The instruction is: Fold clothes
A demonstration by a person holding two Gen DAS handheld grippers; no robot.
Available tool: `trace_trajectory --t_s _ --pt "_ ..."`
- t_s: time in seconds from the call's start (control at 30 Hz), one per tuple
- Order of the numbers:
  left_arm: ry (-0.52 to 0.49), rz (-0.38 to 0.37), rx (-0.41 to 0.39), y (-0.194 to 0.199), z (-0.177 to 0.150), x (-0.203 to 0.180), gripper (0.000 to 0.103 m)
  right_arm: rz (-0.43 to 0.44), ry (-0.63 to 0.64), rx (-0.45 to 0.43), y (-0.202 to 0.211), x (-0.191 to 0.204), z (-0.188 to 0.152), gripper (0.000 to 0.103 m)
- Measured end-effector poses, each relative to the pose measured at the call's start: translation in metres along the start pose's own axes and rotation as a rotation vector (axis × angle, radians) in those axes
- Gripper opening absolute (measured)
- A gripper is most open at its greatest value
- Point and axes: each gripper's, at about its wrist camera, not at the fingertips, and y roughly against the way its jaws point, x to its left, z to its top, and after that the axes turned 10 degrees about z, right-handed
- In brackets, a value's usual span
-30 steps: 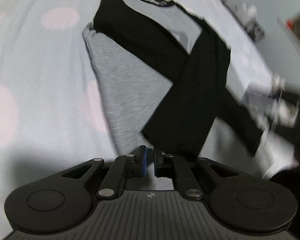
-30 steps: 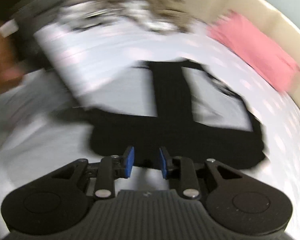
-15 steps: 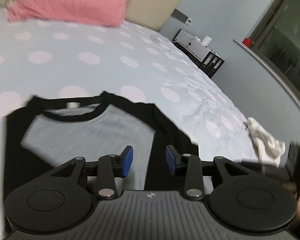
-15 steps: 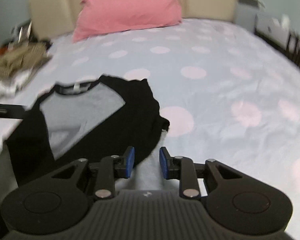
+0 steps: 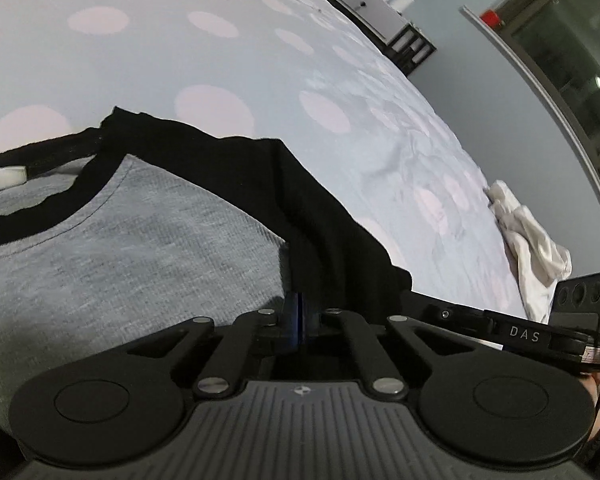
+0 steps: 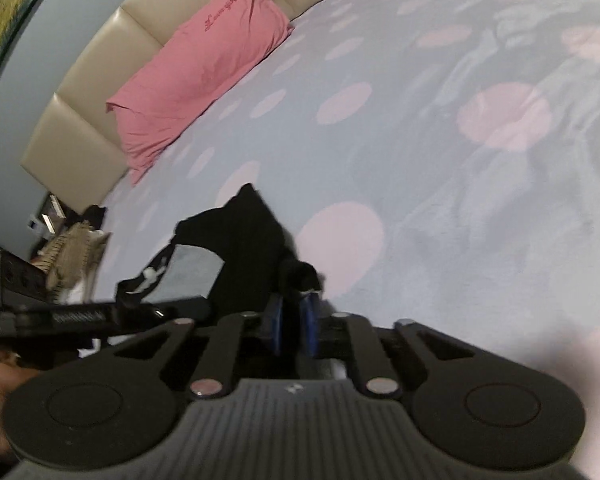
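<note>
A grey shirt (image 5: 140, 248) with black sleeves and a black collar lies flat on the spotted bed sheet (image 5: 260, 40). My left gripper (image 5: 299, 312) is low over it, jaws closing with the blue pads pressed together on fabric where the grey body meets the black sleeve. In the right wrist view the shirt (image 6: 240, 240) is small and dark. My right gripper (image 6: 292, 312) is at the shirt's right edge, jaws closing on a bunched bit of black sleeve that sticks up between the pads. Each view shows the other gripper's black finger (image 5: 460, 318) (image 6: 100, 314) close by.
A pink pillow (image 6: 196, 68) leans on the beige headboard (image 6: 80, 120). A heap of clothes (image 6: 72, 252) sits at the bed's left edge, a crumpled white garment (image 5: 528, 248) at the right. A nightstand (image 5: 384, 28) stands beyond the bed.
Both grippers were open above the shirt half a second ago. They have dropped onto it and closed on the fabric. The right wrist view has rolled sideways.
</note>
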Motion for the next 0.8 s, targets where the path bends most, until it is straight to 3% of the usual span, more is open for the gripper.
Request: trace_trajectory --t_s 0.2,0.3,0.4,0.6,0.7,0.8 --pt "0.103 -0.045 -0.105 0.027 -0.013 0.016 0.000 0.062 -0.121 -0.053 0.019 -0.014 0.004 0.005" --pt "0.132 -0.015 -0.107 0.030 -0.020 0.029 0.000 0.093 -0.178 -0.068 0.028 -0.020 0.003 0.005" --pt "0.141 0.020 -0.063 0.015 -0.023 0.036 0.000 0.058 -0.177 -0.048 0.021 -0.022 -0.002 0.005" --pt "0.078 0.038 -0.102 0.026 -0.024 0.026 0.000 0.012 -0.162 -0.029 0.013 -0.019 -0.009 0.006" --pt "0.072 0.047 -0.110 0.034 -0.025 0.027 0.000 -0.002 -0.111 0.000 0.014 -0.012 -0.009 0.010" --pt "0.106 0.072 -0.120 0.040 -0.027 0.035 0.000 -0.019 -0.048 0.026 0.016 -0.003 -0.009 0.020"
